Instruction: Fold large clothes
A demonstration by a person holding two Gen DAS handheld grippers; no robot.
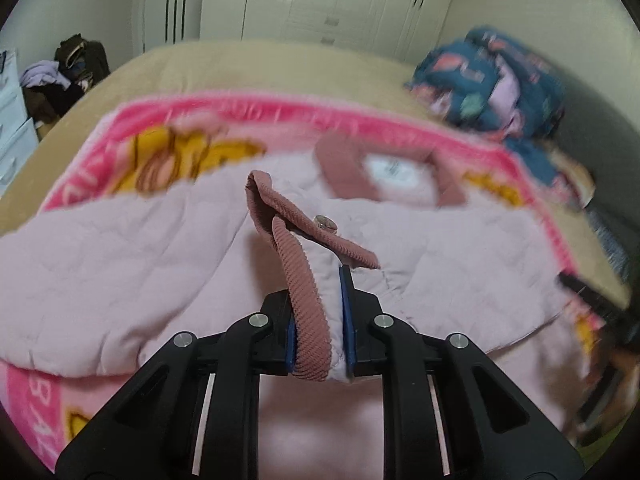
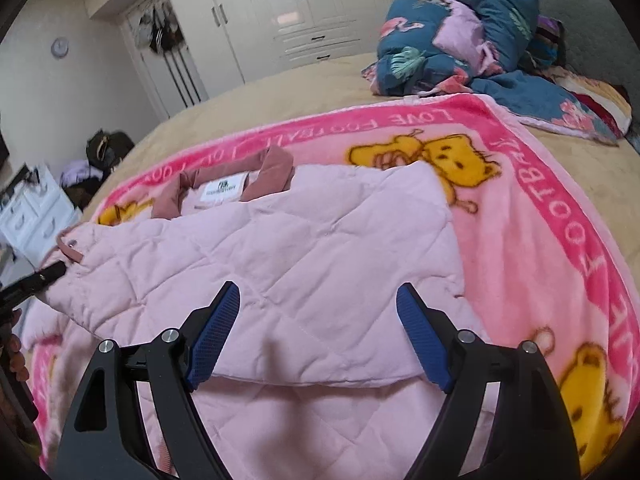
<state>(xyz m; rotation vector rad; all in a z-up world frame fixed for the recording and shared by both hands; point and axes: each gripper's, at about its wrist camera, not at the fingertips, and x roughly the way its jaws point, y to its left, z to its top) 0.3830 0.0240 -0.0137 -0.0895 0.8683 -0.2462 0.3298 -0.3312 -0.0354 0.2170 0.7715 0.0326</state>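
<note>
I have the left gripper (image 1: 318,320) clamped on the jacket's (image 2: 280,248) ribbed cuff (image 1: 308,304), probably to carry the sleeve across. Jacket lies flat on the blanket (image 2: 540,240); right gripper (image 2: 320,340) hovers over it, fingers apart, empty.

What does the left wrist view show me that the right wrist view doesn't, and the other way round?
Only the left wrist view: a close look at the left gripper, jaws shut on the jacket's corduroy cuff, with a metal snap just beyond.

Only the right wrist view: the right gripper, jaws open and empty above the quilted panel, plus the wall clock.

Both: the pink jacket, its collar label, the bear blanket, the blue bedding pile and the wardrobe.
</note>
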